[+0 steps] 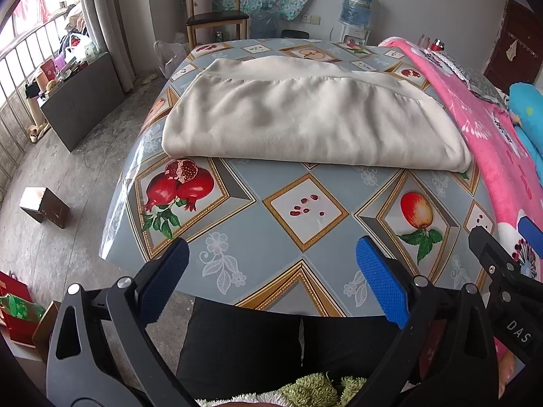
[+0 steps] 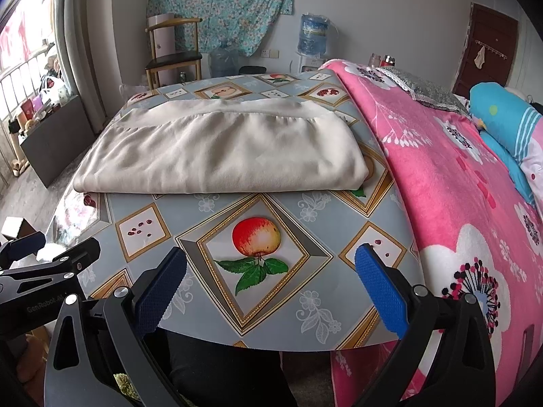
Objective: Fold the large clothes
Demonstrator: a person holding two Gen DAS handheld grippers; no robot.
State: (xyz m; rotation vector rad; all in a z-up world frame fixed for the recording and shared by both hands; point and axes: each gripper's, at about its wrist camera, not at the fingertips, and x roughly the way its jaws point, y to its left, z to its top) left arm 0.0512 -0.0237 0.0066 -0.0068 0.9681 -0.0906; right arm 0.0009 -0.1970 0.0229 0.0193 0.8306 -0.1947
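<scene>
Cloth (image 1: 305, 118), cream and folded, lies at twelve o'clock on the surface (image 1: 271, 237), soft and probably floppy. Both my left fingers (image 1: 271, 281) and right fingers (image 2: 271, 285) are spread wide, holding nothing; I'd pinch its near corners.

The left gripper (image 1: 271, 278) is held with its jaws spread wide, nothing between its blue pads (image 1: 381, 281). The right gripper (image 2: 269, 279) is likewise spread wide and holds nothing. The two are side by side: the right gripper's black fingers show at the right edge of the left wrist view, the left gripper's at the left edge of the right wrist view.
</scene>
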